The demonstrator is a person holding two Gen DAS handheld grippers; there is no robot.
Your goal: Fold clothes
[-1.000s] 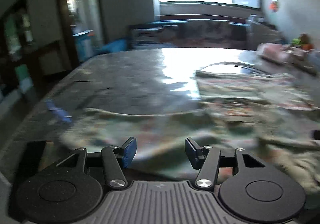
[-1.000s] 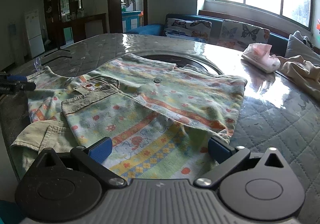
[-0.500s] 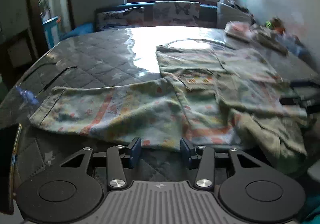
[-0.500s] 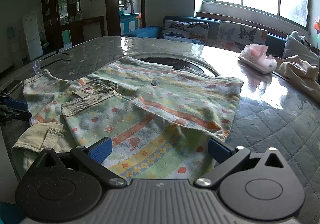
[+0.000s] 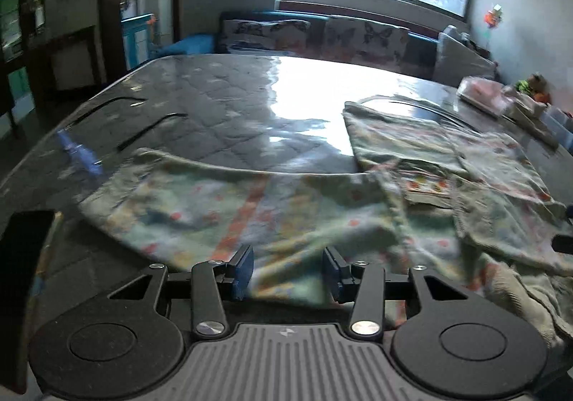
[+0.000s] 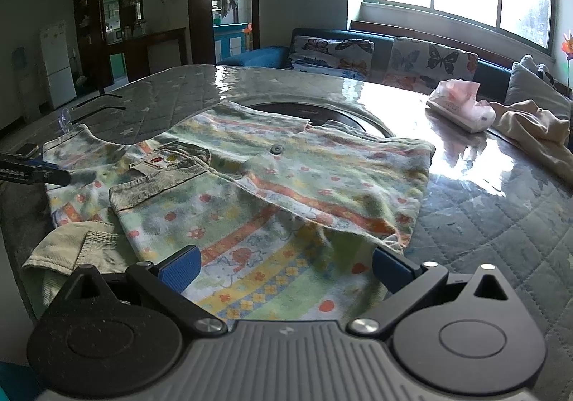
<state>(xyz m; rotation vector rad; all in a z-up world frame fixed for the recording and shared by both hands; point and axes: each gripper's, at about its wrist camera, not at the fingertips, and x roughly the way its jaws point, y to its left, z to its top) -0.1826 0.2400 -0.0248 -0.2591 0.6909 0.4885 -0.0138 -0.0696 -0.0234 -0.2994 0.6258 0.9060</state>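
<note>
Shirt (image 6: 272, 186) hem at table (image 6: 501, 222) edge btwn both open grippers' fingers (image 6: 179, 270).

Left claw (image 5: 286, 270): black linkage arms, silver pivot screws, blue ribbed pads, grey ribbed housing w/ small logo, 2 round black discs. Right claw (image 6: 284, 266): same build, triangular cutouts in arms.

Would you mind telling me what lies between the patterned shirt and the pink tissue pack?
In the right wrist view, only bare, glossy table separates the patterned shirt from the pink tissue pack.
</note>
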